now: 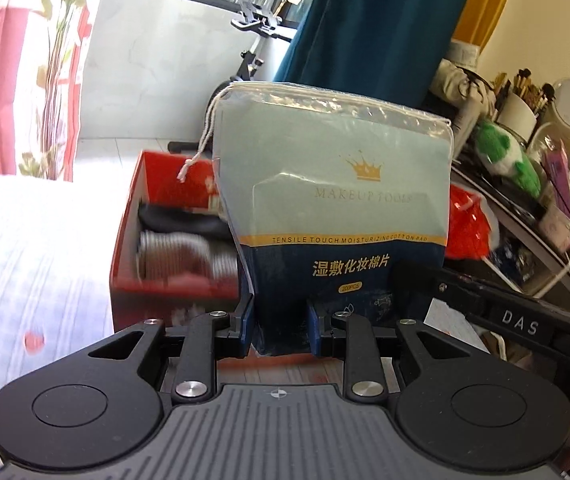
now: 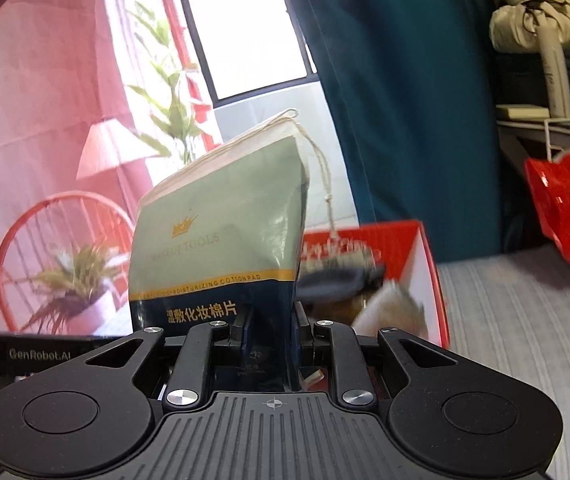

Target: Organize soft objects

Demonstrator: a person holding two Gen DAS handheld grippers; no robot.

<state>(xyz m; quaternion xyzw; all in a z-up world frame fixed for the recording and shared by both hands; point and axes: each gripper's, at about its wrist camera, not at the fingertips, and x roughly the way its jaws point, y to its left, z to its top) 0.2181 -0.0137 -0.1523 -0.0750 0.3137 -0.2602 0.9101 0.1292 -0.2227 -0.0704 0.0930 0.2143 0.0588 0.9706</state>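
On the left, my left claw [image 1: 281,320] is clenched on the dark-blue bottom edge of the pale-green and navy plastic pack of cotton pads [image 1: 337,208], which stands upright above the jaws, clear of the bed. Its white drawstring [image 1: 201,148] dangles off the top left corner. Just behind it sits the open red cardboard box [image 1: 133,248], with a rolled grey ribbed cloth [image 1: 181,256] and something dark already inside.

To the right, my right claw [image 2: 271,328] pinches the same pack [image 2: 221,248] at its lower narrow side, so both claws share the bottom. The red box [image 2: 425,272] lies far right of it on the pale striped bedspread [image 2: 517,320].

I judge the pack light and squashy, its film slick and crinkly; it should give under pressure but not break. Holding low, where the pads are packed densest, seems safest. The loose top would slip or tear.
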